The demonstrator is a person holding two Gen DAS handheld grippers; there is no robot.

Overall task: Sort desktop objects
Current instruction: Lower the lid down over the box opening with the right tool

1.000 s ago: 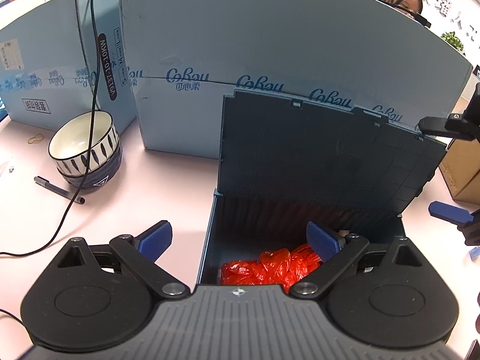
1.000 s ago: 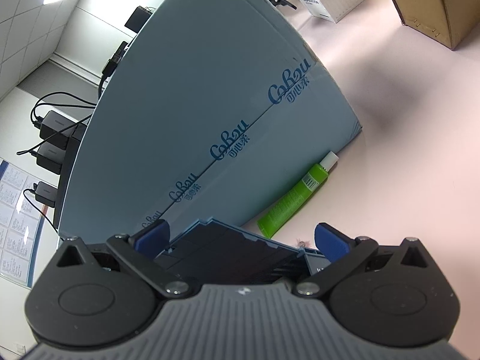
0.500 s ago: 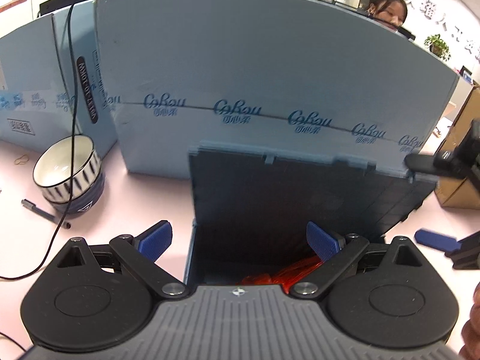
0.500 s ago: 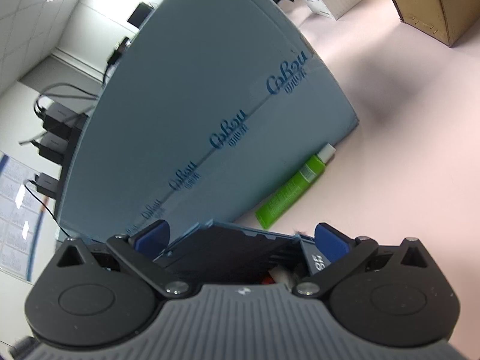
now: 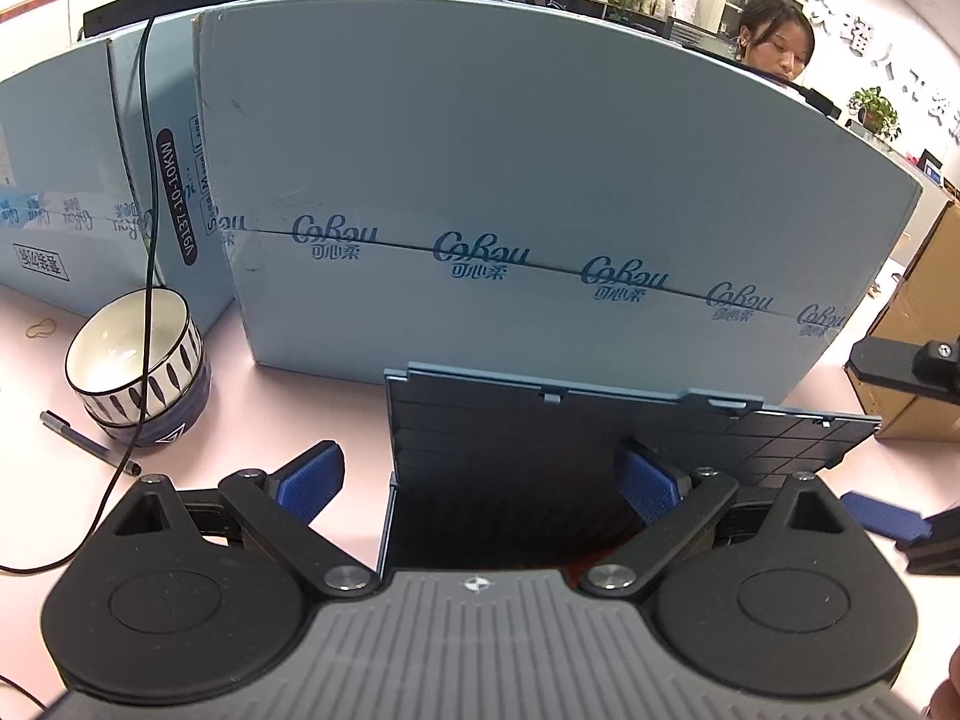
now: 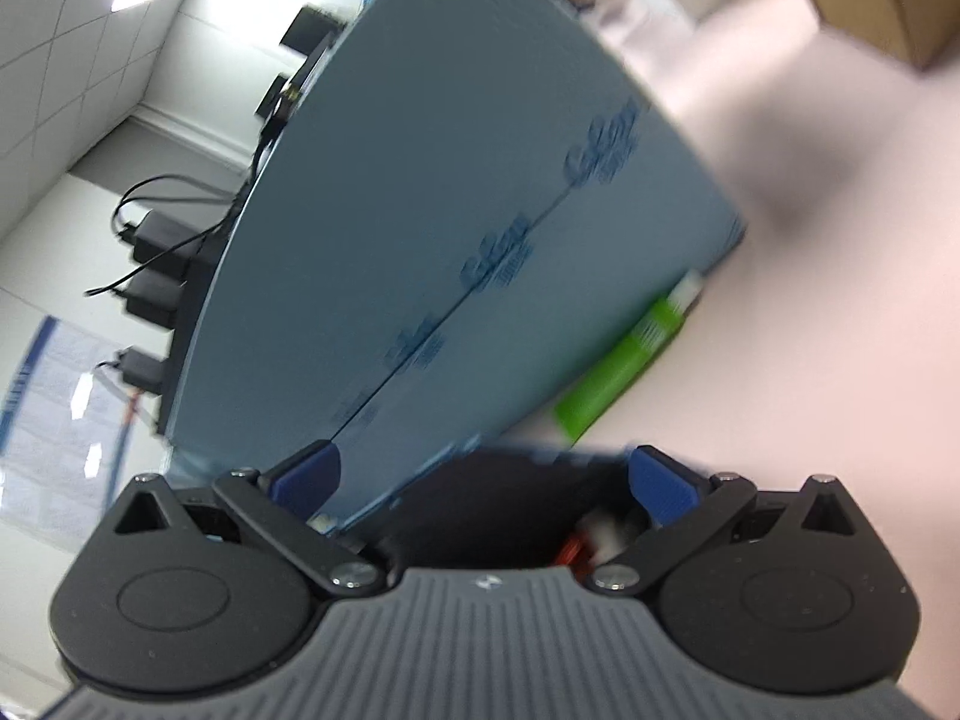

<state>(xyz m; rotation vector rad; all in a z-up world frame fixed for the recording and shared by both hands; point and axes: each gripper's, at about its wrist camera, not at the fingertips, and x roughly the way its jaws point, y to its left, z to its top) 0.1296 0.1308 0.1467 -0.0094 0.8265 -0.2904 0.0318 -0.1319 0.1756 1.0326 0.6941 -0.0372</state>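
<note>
Left wrist view: left gripper [image 5: 480, 474] was open, blue pads spread wide, nothing between them. It hung over the dark grey storage box [image 5: 498, 516] on the pink desk [image 5: 288, 414]. The box's hinged lid [image 5: 630, 426] was tilted well forward over the box opening, ribbed underside facing the camera; contents were hidden here. The right pad sat in front of the lid, the left pad was out over bare desk beside the box's left wall. Behind the box stood a large light-blue Cobau carton [image 5: 510, 180], with a second carton [image 5: 60, 180] to its left. A striped ceramic bowl [image 5: 135, 369] stood near the cartons' corner, a black cable [image 5: 147, 180] draped across it, a dark pen [image 5: 90, 444] just in front, and a rubber band [image 5: 41, 329] further left. The right gripper [image 5: 900, 438] showed at the right edge, one black finger up by the lid's right corner and a blue pad lower down; a brown cardboard box [image 5: 924, 324] sat behind it. A person [image 5: 777, 36] sat beyond the carton.

Right wrist view (motion-blurred): right gripper [image 6: 483, 486] was open, empty, directly over the same storage box [image 6: 504, 498]. Something red [image 6: 573, 552] and something white [image 6: 606, 531] showed inside, near the right pad; too blurred to identify. A green bottle [image 6: 624, 369] lay on the desk against the carton's [image 6: 450, 210] base, well clear of the box.
</note>
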